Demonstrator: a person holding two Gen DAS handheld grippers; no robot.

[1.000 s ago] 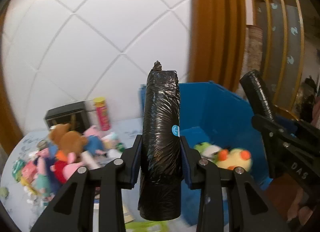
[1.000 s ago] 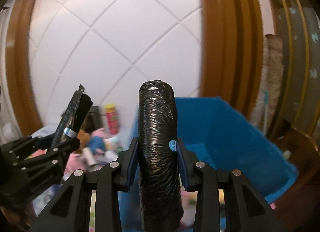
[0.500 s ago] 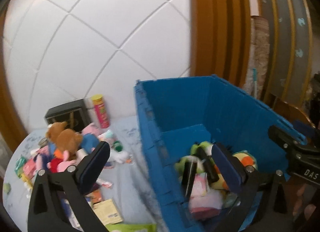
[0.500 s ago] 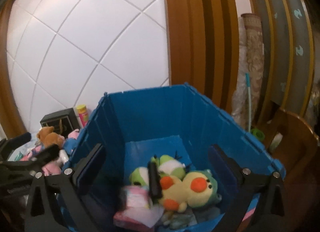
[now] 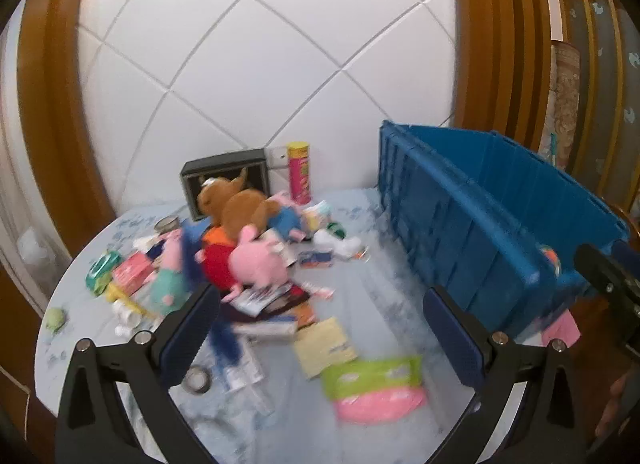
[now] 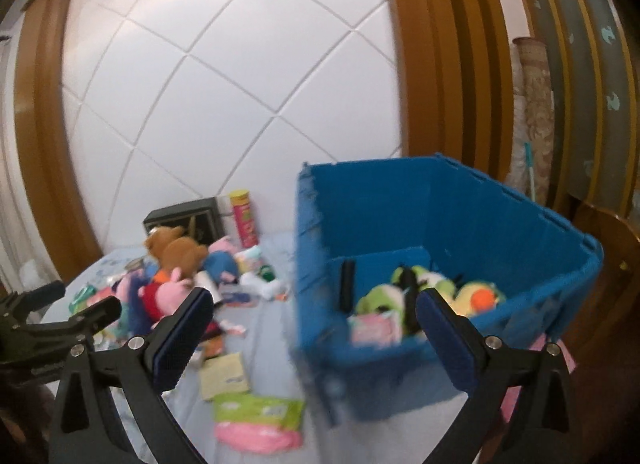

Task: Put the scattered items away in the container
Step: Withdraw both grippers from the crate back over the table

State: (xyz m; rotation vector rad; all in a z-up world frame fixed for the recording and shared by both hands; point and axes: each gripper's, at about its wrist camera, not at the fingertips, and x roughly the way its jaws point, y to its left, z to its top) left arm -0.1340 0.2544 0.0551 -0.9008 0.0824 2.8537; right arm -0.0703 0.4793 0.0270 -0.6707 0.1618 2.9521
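From the left wrist, your left gripper stood wide and empty over the scattered toys, ready to pick, while from the right wrist your right gripper gaped empty by the blue crate, where soft toys lay.

blue crate: 1 | snack tube: 1 | black box: 1 | brown teddy bear: 1 | pink pig plush: 1 | grippers: 2
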